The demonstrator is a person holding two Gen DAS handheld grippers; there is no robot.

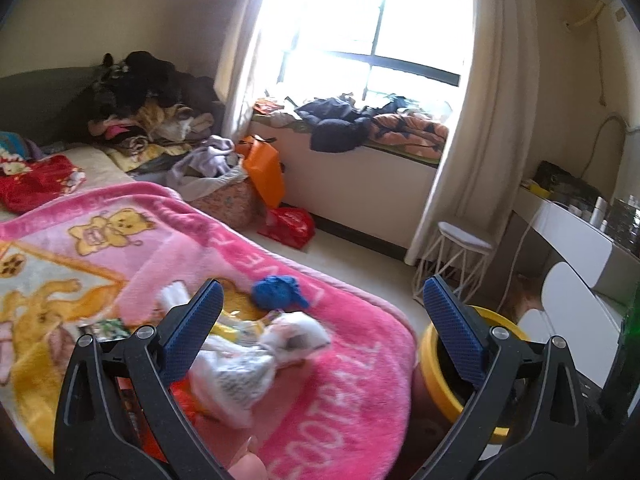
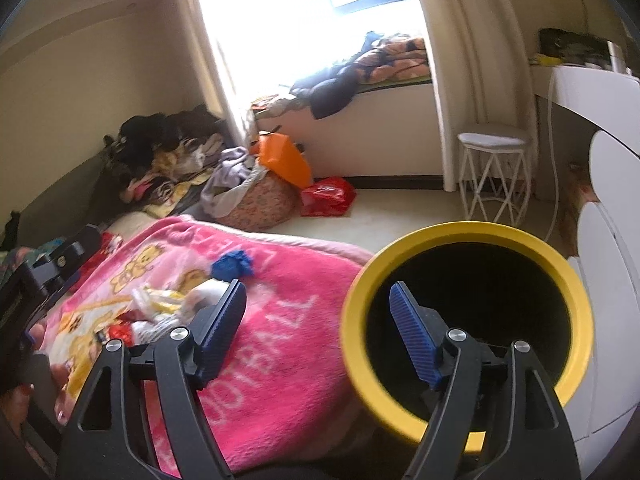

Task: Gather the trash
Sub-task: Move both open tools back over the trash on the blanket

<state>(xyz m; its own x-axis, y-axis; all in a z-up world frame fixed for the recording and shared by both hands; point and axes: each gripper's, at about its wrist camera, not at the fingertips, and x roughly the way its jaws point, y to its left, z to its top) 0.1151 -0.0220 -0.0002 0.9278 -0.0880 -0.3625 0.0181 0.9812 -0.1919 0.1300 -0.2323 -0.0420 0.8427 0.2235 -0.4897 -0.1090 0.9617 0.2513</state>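
A pile of trash lies on the pink blanket [image 1: 320, 400]: crumpled white paper and plastic [image 1: 248, 364], a yellow wrapper [image 1: 240, 326] and a crumpled blue piece [image 1: 280, 292]. My left gripper [image 1: 320, 304] is open above the pile, empty. A yellow-rimmed bin [image 2: 468, 320] with a dark inside stands beside the bed; it also shows in the left wrist view [image 1: 436, 376]. My right gripper [image 2: 318, 300] is open and empty at the bin's left rim. The trash [image 2: 168, 304] and blue piece [image 2: 232, 264] lie to its left.
Clothes are piled at the head of the bed [image 1: 140, 92]. A laundry basket [image 2: 256, 200], an orange bag [image 2: 284, 156] and a red bag [image 2: 328, 196] sit on the floor. A white wire stool [image 2: 494, 172] and a white desk [image 2: 600, 96] stand to the right.
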